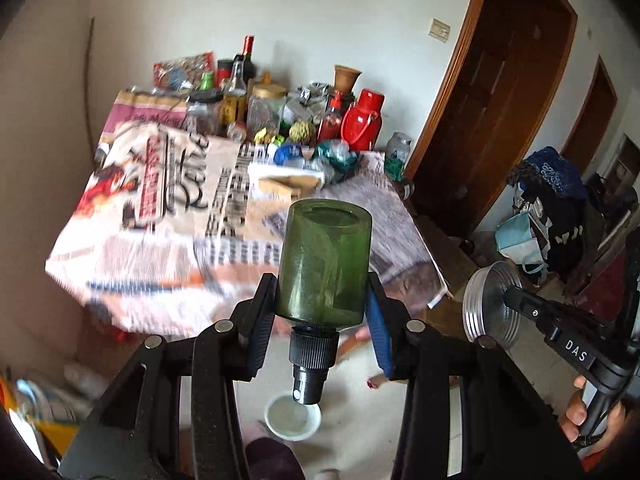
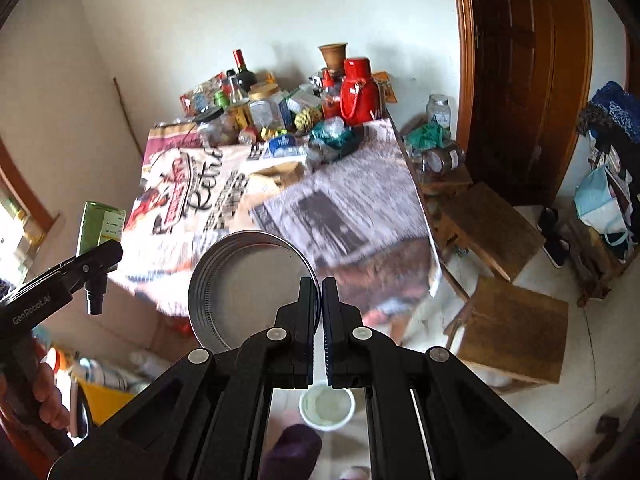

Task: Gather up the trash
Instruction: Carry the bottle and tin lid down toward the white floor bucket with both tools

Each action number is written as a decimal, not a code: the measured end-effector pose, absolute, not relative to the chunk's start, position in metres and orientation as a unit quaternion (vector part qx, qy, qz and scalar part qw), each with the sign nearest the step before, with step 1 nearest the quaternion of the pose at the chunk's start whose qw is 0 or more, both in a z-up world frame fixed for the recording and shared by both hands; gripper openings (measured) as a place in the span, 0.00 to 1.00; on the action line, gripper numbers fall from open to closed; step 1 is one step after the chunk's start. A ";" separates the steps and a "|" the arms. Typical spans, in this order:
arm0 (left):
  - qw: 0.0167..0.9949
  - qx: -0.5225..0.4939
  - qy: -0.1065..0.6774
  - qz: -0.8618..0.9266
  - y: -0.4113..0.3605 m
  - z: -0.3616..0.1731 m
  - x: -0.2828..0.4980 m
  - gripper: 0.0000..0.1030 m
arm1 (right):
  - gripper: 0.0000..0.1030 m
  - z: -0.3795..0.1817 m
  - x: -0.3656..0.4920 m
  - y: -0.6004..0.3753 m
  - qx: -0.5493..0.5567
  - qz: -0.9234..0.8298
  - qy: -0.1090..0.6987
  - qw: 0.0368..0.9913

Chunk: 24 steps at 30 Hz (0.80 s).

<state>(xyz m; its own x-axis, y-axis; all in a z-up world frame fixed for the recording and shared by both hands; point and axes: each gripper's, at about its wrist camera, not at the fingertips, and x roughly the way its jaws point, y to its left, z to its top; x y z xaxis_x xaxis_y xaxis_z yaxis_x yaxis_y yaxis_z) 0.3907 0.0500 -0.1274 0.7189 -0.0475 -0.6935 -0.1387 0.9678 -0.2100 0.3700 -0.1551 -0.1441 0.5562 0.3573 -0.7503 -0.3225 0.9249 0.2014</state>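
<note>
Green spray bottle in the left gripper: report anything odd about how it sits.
The green spray bottle is held upside down in the left gripper, its black nozzle pointing back toward the camera, above a white bowl on the floor. No spill or damage visible.

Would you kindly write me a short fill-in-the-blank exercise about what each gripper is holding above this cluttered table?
1. The left gripper grips a ____ plastic spray bottle.
2. That bottle's black nozzle points ____, toward the floor.
3. The right gripper pinches the rim of a round ____ tin lid.
4. On the floor below both grippers sits a ____ bowl.

Missing words: green; down; metal; white
</note>
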 end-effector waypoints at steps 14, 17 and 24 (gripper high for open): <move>0.885 -0.134 0.444 0.039 -0.011 -0.187 0.321 0.41 | 0.04 -0.205 0.321 -0.191 0.006 0.202 0.493 0.846; 0.872 -0.136 0.469 0.033 -0.011 -0.212 0.320 0.41 | 0.04 -0.227 0.317 -0.187 0.002 0.198 0.512 0.836; 0.842 -0.129 0.524 0.017 -0.005 -0.281 0.326 0.41 | 0.04 -0.294 0.317 -0.169 -0.012 0.199 0.555 0.808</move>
